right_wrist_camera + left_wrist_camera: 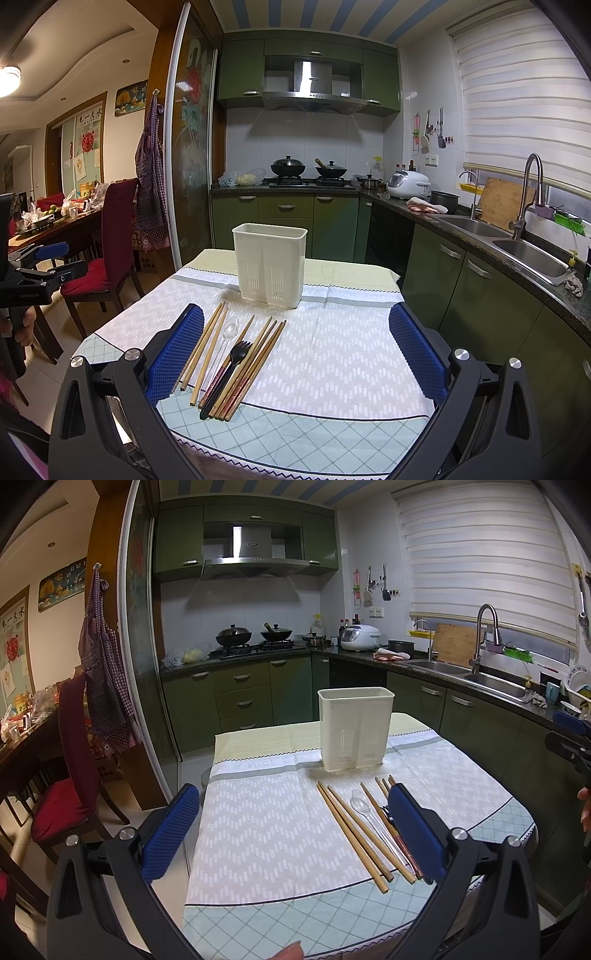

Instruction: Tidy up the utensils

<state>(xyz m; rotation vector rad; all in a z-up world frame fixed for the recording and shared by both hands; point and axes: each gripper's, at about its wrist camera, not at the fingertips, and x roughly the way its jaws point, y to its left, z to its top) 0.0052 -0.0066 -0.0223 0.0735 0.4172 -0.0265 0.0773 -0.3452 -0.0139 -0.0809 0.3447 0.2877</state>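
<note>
A cream plastic utensil holder [354, 728] [270, 265] stands upright and empty-looking near the far side of the table. In front of it lie several wooden chopsticks [351, 830] [207, 350], a clear plastic spoon [360, 800] [229, 332] and a black plastic fork [236, 356], side by side on the cloth. My left gripper [291, 812] is open above the table's near edge, the utensils by its right finger. My right gripper [295, 332] is open too, the utensils by its left finger. Neither holds anything.
A patterned cloth [266, 823] [332, 350] covers the small table. Green cabinets and a counter with a double sink [517, 247] run along the right. A red-cushioned chair [62, 794] and a cluttered dining table [55, 221] stand to the left. Stove with woks [255, 638] at the back.
</note>
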